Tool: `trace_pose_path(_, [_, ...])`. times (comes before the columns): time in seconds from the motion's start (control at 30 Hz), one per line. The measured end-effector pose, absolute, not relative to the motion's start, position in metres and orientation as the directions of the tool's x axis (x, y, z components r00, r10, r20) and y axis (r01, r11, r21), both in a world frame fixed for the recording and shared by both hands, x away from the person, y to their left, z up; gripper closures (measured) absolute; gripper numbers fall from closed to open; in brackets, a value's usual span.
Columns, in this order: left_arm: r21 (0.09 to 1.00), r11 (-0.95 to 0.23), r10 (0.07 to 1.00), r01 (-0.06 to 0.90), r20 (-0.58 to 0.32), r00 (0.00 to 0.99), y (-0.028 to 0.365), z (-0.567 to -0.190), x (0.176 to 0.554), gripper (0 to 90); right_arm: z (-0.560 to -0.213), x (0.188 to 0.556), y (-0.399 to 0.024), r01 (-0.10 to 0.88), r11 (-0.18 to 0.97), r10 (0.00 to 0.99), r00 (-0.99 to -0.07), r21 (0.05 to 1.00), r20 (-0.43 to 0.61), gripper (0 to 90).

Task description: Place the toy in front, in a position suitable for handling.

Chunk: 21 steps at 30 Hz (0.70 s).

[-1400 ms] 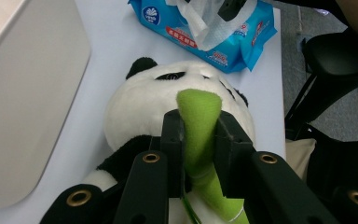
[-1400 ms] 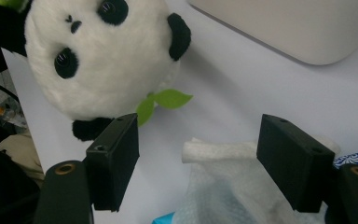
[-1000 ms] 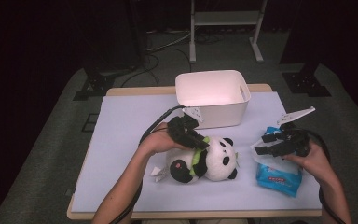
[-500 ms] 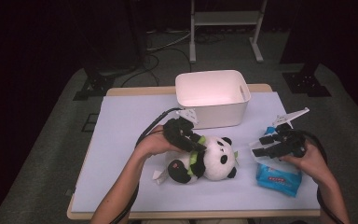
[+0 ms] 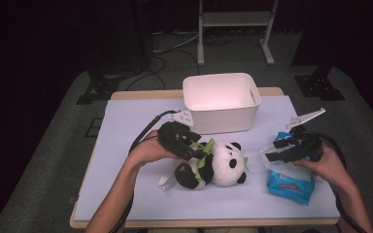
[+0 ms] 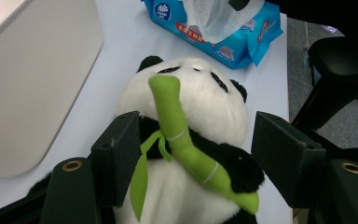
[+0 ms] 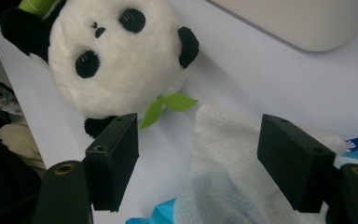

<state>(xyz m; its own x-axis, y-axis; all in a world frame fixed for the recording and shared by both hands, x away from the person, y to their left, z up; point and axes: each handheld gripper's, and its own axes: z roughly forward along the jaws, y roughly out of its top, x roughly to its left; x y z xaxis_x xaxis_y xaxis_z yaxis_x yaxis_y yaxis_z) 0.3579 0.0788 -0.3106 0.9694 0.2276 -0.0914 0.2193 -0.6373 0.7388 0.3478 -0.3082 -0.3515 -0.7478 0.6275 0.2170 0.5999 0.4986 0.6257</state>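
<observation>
On the pale table cover (image 5: 126, 121), everything sits around the toy panda (image 5: 218, 165), so take that as the marker. To its left, a forearm comes up from the near edge and the left gripper (image 5: 190, 151) hangs right over the panda's belly and bamboo stalk (image 6: 186, 144). Its jaws have just been opening; in the left gripper view they stand apart on either side of the panda's body, the left pad close against the fur beside the green leaf, the right pad clear of it, so nothing is pinched.

The panda itself lies on its back near the middle of the cover, head pointing right, a white tag (image 5: 164, 181) sticking out by its feet on the left.

Behind the panda, toward the far edge, stands a white bin (image 5: 221, 121), just beyond the toy and not touching it.

To the right of the panda lies a blue pack of wipes (image 5: 291, 182) with a wipe (image 7: 228, 140) pulled up out of its top. The right gripper (image 5: 278, 150) hovers over that pack, jaws spread wide; in the right gripper view the white wipe lies between the two pads, and they are not pressing on it.
</observation>
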Motion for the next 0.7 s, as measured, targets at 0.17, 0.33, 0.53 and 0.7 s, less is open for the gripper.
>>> trace_pose_path(0.17, [0.745,-0.627,0.249,0.228,-0.086,0.965,0.094,-0.312,0.352,27.8,-0.344,0.347,-0.314,0.607,0.495,0.638,-0.74,0.622,0.215,27.9])
trace_pose_path(0.33, [0.747,-0.619,0.273,0.243,-0.085,0.958,0.108,-0.314,0.348,26.5,-0.342,0.345,-0.319,0.609,0.507,0.65,-0.735,0.611,0.194,28.4])
trace_pose_path(0.53, [0.741,-0.622,0.295,0.255,-0.08,0.952,0.121,-0.321,0.343,23.8,-0.345,0.339,-0.326,0.617,0.541,0.666,-0.729,0.572,0.156,34.1])
trace_pose_path(0.7, [0.74,-0.618,0.308,0.265,-0.082,0.948,0.127,-0.328,0.339,22.1,-0.352,0.337,-0.331,0.625,0.558,0.677,-0.723,0.546,0.137,37.9])
